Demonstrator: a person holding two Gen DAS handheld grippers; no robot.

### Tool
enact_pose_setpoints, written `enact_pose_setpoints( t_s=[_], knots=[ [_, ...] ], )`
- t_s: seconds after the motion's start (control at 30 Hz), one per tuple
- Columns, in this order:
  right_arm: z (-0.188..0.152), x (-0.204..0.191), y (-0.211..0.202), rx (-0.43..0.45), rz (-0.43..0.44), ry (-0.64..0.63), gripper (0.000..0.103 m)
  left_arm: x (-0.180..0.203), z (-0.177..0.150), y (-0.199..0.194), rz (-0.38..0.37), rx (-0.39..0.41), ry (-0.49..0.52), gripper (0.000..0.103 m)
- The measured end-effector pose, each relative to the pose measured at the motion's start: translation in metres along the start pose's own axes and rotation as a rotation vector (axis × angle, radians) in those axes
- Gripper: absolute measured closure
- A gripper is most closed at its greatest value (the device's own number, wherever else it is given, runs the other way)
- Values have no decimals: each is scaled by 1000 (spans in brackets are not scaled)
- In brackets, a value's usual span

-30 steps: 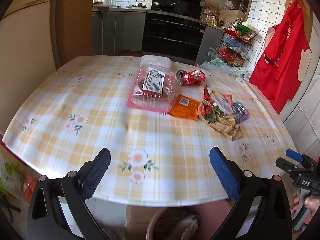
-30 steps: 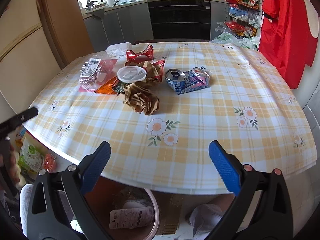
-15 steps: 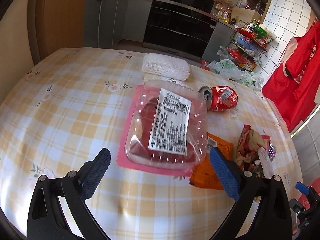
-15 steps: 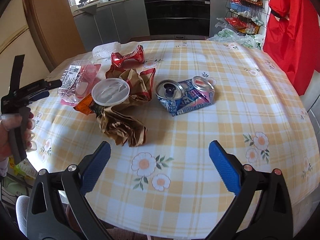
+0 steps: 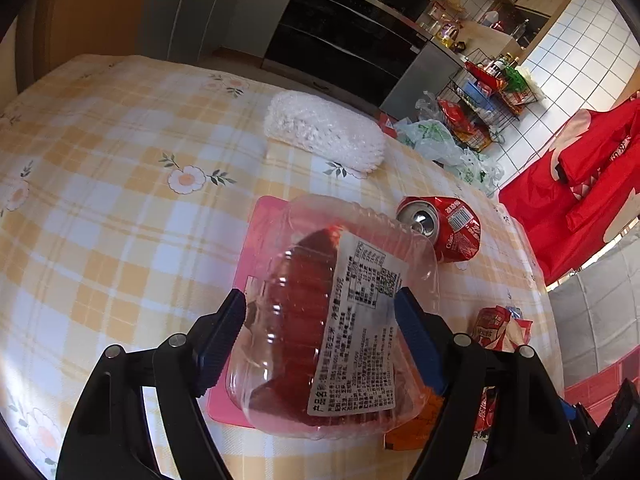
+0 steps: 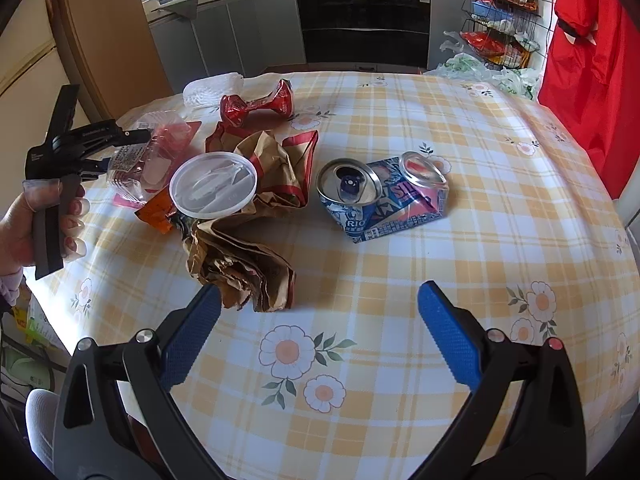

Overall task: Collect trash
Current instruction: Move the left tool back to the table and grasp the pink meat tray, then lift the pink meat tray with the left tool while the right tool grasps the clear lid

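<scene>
Since a second ago the left gripper [image 5: 320,312] has come in from the near edge of the counter [image 5: 120,216] and now sits around the clear plastic box [image 5: 336,320]. Its jaws have just been closing, with the box between them. The blue pads [image 5: 222,336] are right at the two sides of the box and seem to be touching it, but I cannot tell how hard they press.

The box lies on a pink tray [image 5: 260,240] in the middle of the counter, with a white label on its lid. A squashed red can [image 5: 444,232] lies just beside it on the far right. An orange wrapper [image 5: 408,428] pokes out under its near right corner.

The right gripper [image 6: 320,320] has come a little closer too. It is spread wide with nothing in it, over the bare cloth. A crumpled brown paper bag [image 6: 248,256] is near its left pad, with a round plastic lid [image 6: 213,184] on top. A crushed blue can [image 6: 380,196] lies a bit farther away.

To do this step well, I think the left gripper should squeeze softly. The box is thin and will bend or pop out if pinched hard. It should grip low on the sides, lift straight up, and watch that the pink tray comes along and the red can is not knocked.
</scene>
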State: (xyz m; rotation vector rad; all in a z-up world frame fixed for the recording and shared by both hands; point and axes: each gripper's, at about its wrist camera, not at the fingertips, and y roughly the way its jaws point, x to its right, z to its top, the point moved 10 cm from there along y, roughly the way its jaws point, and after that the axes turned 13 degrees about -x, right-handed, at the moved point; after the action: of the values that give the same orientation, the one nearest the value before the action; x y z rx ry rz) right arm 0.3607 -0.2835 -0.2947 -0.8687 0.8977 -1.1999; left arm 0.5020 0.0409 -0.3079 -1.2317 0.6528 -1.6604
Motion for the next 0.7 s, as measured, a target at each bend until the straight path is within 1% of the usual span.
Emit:
enact_pose_setpoints(
  t_s=[0.07, 0.1, 0.13, 0.2, 0.27, 0.33, 0.4, 0.53, 0.7],
  knots=[
    [0, 0, 0, -1, 0, 1, 6, 2, -2, 0, 5, 13, 3, 27],
    [0, 0, 0, 1, 1, 1, 6, 3, -2, -1, 16, 20, 17, 33],
    [1, -1, 0, 1, 2, 1, 6, 5, -2, -5, 31, 40, 37, 43],
    [1, -3, -1, 3, 6, -1, 6, 9, -1, -15, 33, 71, 63, 56],
    [2, -5, -3, 8, 8, -6, 6, 11, -3, -20, 39, 64, 70, 62],
    [3, -7, -5, 11, 10, -10, 6, 15, -5, -29, 66, 73, 100, 72],
    [4, -10, -8, 19, 14, -12, 6, 18, -9, -36, 66, 72, 116, 74],
    [4, -16, -16, 30, 18, -20, 6, 28, -22, -49, 83, 89, 182, 76],
    [4, -21, -25, 44, 22, -24, 6, 34, -37, -73, 64, 121, 182, 77]
  ],
)
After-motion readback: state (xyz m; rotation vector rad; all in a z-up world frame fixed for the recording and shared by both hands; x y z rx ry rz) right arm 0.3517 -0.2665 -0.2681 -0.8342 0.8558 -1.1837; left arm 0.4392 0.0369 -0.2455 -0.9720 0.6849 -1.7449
